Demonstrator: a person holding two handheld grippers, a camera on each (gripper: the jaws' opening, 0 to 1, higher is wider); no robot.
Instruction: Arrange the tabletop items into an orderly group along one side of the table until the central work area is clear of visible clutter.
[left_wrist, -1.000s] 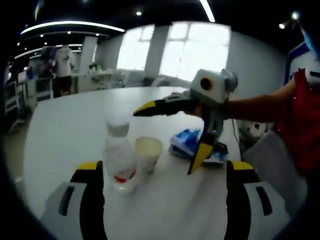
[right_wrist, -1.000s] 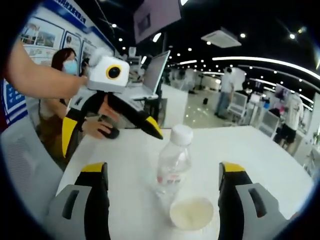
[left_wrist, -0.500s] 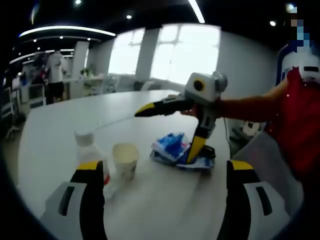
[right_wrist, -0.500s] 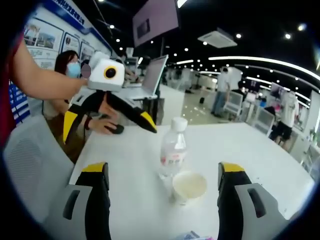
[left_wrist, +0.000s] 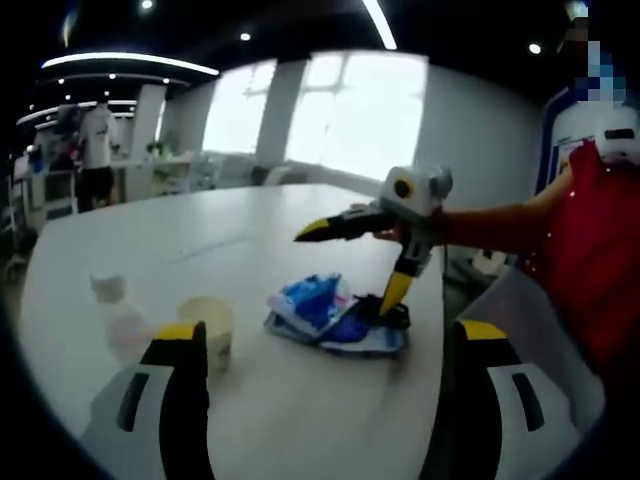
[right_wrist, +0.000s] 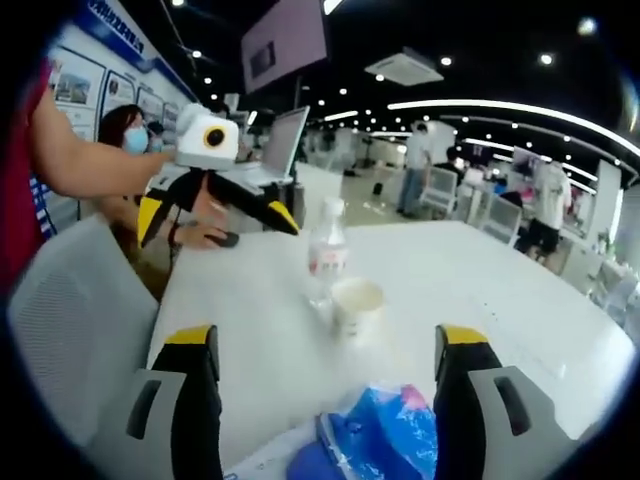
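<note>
On the white table (left_wrist: 150, 250) a blue snack packet (left_wrist: 320, 305) lies beside a paper cup (left_wrist: 207, 330) and a clear plastic bottle (left_wrist: 115, 315). My left gripper (left_wrist: 328, 345) is open, back from the packet, with nothing between its jaws. My right gripper (left_wrist: 350, 268) comes in from the right, jaws wide open, its lower tip down at the packet's right edge. In the right gripper view the packet (right_wrist: 380, 445) lies low between the open right gripper (right_wrist: 322, 340). The cup (right_wrist: 357, 305) and bottle (right_wrist: 325, 255) stand beyond it. The left gripper (right_wrist: 215, 222) hovers open at the far left.
A masked person (right_wrist: 120, 130) sits at the table's far end with a laptop (right_wrist: 285, 145) and a mouse (right_wrist: 225, 238). A grey chair (right_wrist: 70, 310) stands by the left edge. The table (right_wrist: 480, 290) stretches bare to the right. Several people stand far behind.
Both cameras have drawn back from the bottle and cup. The right gripper has dropped so its lower jaw reaches the blue packet, which has come into the right gripper view.
</note>
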